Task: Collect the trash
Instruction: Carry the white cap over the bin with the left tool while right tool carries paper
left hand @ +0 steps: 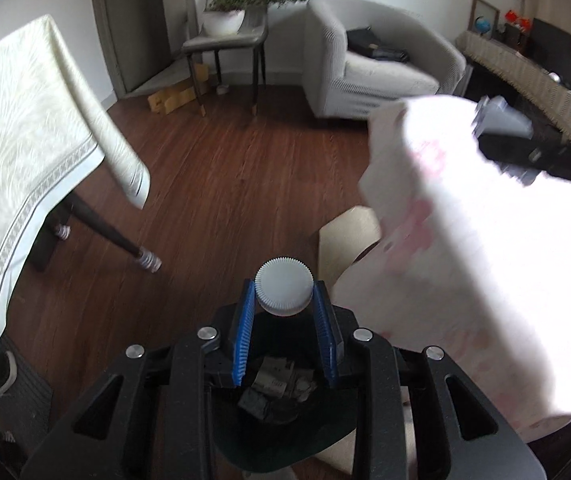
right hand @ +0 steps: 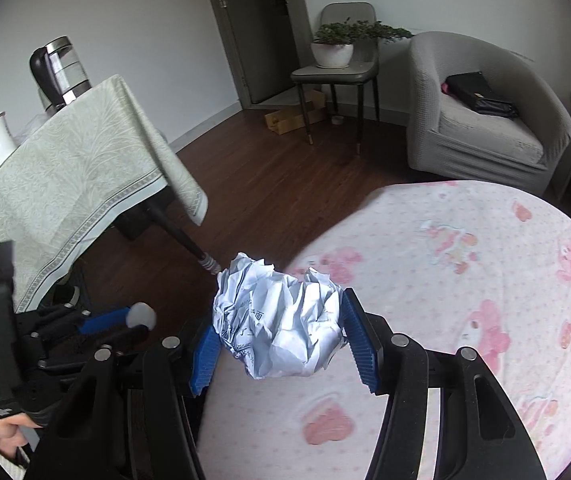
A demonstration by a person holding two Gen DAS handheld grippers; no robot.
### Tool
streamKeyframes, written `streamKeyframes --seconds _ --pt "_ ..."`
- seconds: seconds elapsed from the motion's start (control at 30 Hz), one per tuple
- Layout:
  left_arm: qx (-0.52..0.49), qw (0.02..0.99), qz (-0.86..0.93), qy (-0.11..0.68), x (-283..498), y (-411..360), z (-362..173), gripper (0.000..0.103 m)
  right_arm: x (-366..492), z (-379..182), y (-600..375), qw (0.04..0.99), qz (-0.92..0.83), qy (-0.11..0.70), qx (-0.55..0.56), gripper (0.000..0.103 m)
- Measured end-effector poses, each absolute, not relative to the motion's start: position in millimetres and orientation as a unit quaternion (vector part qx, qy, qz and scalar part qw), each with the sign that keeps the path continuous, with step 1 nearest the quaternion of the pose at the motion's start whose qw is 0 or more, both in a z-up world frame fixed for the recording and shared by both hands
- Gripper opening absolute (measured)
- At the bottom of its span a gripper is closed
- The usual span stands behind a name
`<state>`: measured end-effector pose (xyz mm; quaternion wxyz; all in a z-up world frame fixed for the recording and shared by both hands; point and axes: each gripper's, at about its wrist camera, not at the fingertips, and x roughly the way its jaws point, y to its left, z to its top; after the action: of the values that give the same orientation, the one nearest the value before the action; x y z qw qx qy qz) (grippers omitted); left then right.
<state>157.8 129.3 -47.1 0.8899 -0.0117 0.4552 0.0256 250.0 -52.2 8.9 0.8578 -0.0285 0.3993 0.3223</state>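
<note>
Left gripper [left hand: 284,312]: its 2 blue pads are squeezed on a bottle, 1 pad on each side, just under the cap.
Bottle [left hand: 277,316]: dark, with a white ridged cap [left hand: 284,286] at the top, held between the left pads.
Bin [left hand: 281,420]: dark and round, right under the left gripper. Some crumpled scraps [left hand: 281,384] lie inside it.
Right gripper [right hand: 281,340]: about half open, with its 2 blue pads pressed on a paper ball, 1 on each side.
Paper ball [right hand: 277,320]: white, crumpled, with some print on it. It sits between the right pads and is lifted up in front of the pink cloth.
Pink cloth [right hand: 465,280]: white with pink pictures, below and to the right of the right gripper. In the left wrist view it is blurry and bright, on the right of the left gripper.
Hand [right hand: 3,434]: a bit of a person's hand shows at the bottom left of the right wrist view, holding the left gripper's handle.
Table [right hand: 69,168]: off to the left of both grippers, covered in a pale cloth. 1 kettle [right hand: 59,70] stands on it.
Floor [left hand: 225,184]: dark wood, ahead of the grippers.
Armchair [right hand: 481,112]: grey, far ahead on the right, with a black bag [right hand: 479,94] on its seat.
Chair [right hand: 337,74]: far ahead, with a plant pot [right hand: 332,53] on it.
</note>
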Motion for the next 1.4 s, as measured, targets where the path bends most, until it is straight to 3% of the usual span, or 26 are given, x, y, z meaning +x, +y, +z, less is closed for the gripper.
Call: streamKeyframes --seconds 0.3,0.97,1.03,1.1,1.17,1.4 --pt "-0.063 0.858 0.053 0.507 142.4 169.2 -101.5 0.031 223.2 6.1 -18.0 0.844 0.35 0.404 -0.035 0.058" --pt "-0.067 0.795 0.075 0.599 125.0 193.4 -200.7 0.032 181.7 -50.6 68.0 0.8 0.379 0.453 -0.103 0.058" --pt "-0.066 0.794 0.074 0.6 121.9 195.4 -203.5 0.035 180.8 -55.9 74.2 0.798 0.379 0.457 -0.107 0.058" --pt "-0.075 0.795 0.077 0.597 117.5 201.9 -202.5 0.046 180.3 -61.9 79.8 0.794 0.379 0.462 -0.112 0.058" --pt "-0.08 0.797 0.083 0.593 116.1 205.4 -198.6 0.051 180.2 -67.9 84.8 0.791 0.378 0.467 -0.117 0.057" --pt "-0.092 0.81 0.097 0.572 105.1 225.0 -180.6 0.061 181.1 -88.8 98.3 0.779 0.376 0.487 -0.126 0.057"
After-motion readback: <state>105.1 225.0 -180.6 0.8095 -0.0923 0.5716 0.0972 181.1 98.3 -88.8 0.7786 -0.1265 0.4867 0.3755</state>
